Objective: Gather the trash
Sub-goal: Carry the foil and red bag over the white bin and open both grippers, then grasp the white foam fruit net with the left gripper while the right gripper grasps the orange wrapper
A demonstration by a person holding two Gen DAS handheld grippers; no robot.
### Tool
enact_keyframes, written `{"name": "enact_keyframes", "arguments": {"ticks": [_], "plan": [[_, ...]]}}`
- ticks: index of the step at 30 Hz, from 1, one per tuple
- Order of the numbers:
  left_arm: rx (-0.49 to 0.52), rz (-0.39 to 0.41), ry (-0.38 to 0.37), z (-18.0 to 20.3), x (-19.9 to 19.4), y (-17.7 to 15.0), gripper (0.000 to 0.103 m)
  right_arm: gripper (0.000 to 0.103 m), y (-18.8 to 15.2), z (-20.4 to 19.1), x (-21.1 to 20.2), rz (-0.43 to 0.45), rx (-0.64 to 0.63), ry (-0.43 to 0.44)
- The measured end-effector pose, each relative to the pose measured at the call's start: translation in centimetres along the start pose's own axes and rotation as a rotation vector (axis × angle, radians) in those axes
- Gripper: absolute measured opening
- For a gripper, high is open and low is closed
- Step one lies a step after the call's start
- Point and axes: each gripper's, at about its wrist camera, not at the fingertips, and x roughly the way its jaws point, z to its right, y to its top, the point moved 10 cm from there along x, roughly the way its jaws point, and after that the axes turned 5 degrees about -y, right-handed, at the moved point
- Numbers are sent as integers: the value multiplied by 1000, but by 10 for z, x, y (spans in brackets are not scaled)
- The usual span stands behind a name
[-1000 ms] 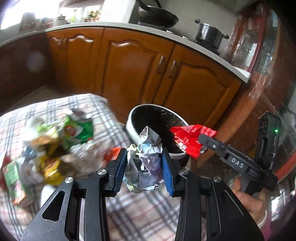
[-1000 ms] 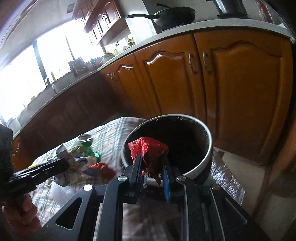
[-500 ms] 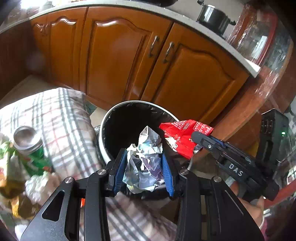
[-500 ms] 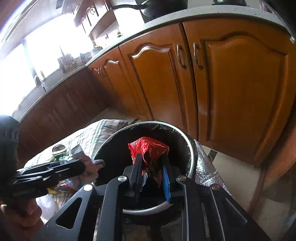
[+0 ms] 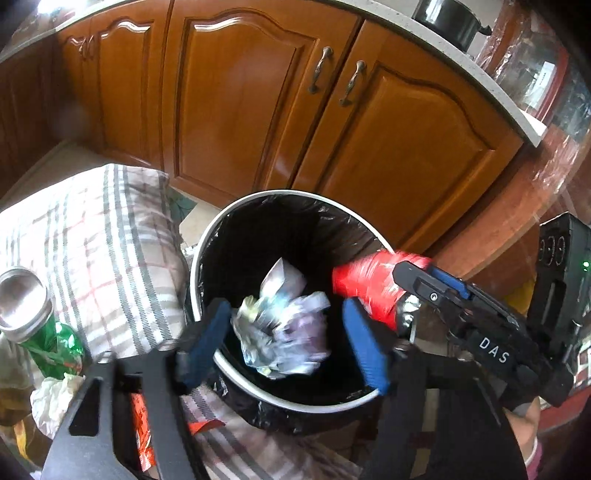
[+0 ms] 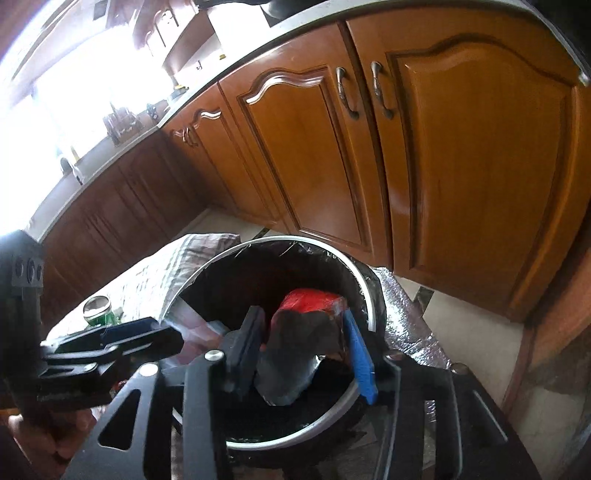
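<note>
Both claws hang over the black-lined trash bin (image 5: 258,400), which stands on the floor in front of the wooden cabinet doors (image 5: 236,96).

The left claw (image 5: 286,341) is spread wide, its blue pads well apart. Between them, touching neither that I can see, is a crumpled silvery wrapper (image 5: 282,332), blurred, over the bin's dark mouth. Whether it is falling or has landed inside I cannot tell.

To the right of the left claw, the right claw (image 6: 303,352) also stands parted. A red wrapper (image 6: 310,301) with a dark, shadowed underside sits in the gap between its pads, right above the bin's opening (image 6: 364,286). The right pad looks to be at the wrapper's edge, the left pad just beside it; I cannot make out whether either one presses on it. From the left claw's camera the same red wrapper (image 5: 369,284) shows at the far tip of the right claw (image 5: 417,291), poking out over the bin's rim.

Left of the left claw, a plaid cloth (image 5: 103,240) covers the table, its edge right up against the bin. On it stands a green bottle with a metal cap (image 5: 26,306), with a white crumpled scrap (image 5: 55,402) beside it and an orange-red packet (image 5: 142,428) under the claw's left arm.

Beyond the bin, a dark pot (image 5: 447,18) sits on the countertop above the cabinets.
</note>
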Motion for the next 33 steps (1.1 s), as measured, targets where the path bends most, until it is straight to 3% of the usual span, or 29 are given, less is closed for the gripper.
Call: {"name": "enact_keyframes", "arguments": {"ticks": [4, 9, 18, 22, 33], "plan": [[-11, 20, -5, -3, -12, -2, 74, 53, -2, 1, -9, 14, 24, 13], [-40, 79, -29, -5, -45, -13, 74, 77, -7, -6, -25, 45, 48, 47], [-76, 131, -54, -16, -101, -64, 75, 87, -34, -45, -50, 72, 33, 83], [-78, 164, -11, -32, -126, -84, 75, 100, -51, -67, -63, 87, -22, 71], [-118, 256, 119, -86, -182, -130, 80, 100, -86, -113, -82, 107, -88, 108]]}}
